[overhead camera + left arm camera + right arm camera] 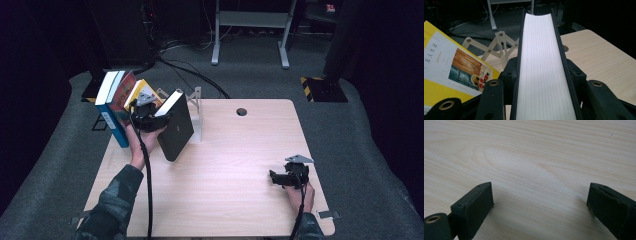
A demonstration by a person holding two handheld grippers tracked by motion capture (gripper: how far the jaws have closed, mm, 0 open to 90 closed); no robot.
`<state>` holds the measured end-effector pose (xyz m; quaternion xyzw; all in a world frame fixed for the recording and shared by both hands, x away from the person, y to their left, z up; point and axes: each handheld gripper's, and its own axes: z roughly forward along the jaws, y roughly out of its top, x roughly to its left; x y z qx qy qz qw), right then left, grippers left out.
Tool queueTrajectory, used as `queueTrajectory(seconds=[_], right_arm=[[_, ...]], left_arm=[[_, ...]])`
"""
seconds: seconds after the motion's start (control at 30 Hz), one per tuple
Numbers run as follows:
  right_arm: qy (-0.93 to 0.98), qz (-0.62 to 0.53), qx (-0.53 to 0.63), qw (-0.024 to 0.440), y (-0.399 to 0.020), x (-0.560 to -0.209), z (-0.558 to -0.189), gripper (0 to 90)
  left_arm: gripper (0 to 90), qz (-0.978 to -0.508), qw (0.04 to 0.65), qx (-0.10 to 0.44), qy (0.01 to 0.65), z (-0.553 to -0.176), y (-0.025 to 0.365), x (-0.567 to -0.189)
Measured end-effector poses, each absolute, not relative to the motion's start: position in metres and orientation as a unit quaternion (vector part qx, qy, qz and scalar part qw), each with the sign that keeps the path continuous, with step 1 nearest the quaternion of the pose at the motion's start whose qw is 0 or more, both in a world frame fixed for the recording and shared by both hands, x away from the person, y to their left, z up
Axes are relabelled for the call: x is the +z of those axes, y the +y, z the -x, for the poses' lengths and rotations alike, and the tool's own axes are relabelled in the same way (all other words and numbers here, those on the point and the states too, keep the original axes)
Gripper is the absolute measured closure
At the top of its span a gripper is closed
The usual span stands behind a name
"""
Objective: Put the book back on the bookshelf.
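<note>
A thick black-covered book (pixel 175 127) with white page edges (pixel 544 70) is held tilted over the table's back left, and my left gripper (pixel 150 119) is shut on it, one jaw pressing each cover. Just left of it lean a yellow book (pixel 138 91), a red one (pixel 121 100) and a blue-spined white one (pixel 107 107). The yellow book's cover (pixel 451 67) lies close beside the left jaw. My right gripper (pixel 280 178) rests low at the table's front right, jaws wide apart with bare wood between them (pixel 539 202).
A pale wooden accordion-style rack (pixel 192 107) stands behind the black book, its lattice (pixel 496 46) seen past the jaws. The table (pixel 240 165) has a round cable hole (pixel 242 111) at the back. Cables and a desk frame (pixel 250 30) lie on the floor beyond.
</note>
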<state>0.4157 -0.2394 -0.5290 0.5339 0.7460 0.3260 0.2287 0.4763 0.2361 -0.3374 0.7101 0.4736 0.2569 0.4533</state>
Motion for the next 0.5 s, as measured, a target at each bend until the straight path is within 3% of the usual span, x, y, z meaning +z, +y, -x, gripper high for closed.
queueTrajectory(seconds=[0.5], right_arm=[[0.748,-0.531,0.327,0.227,-0.24,-0.529,-0.416,6.6]], left_arm=[[54.2,-0.667,0.468,0.264,0.516,-0.517,0.219,-0.349]])
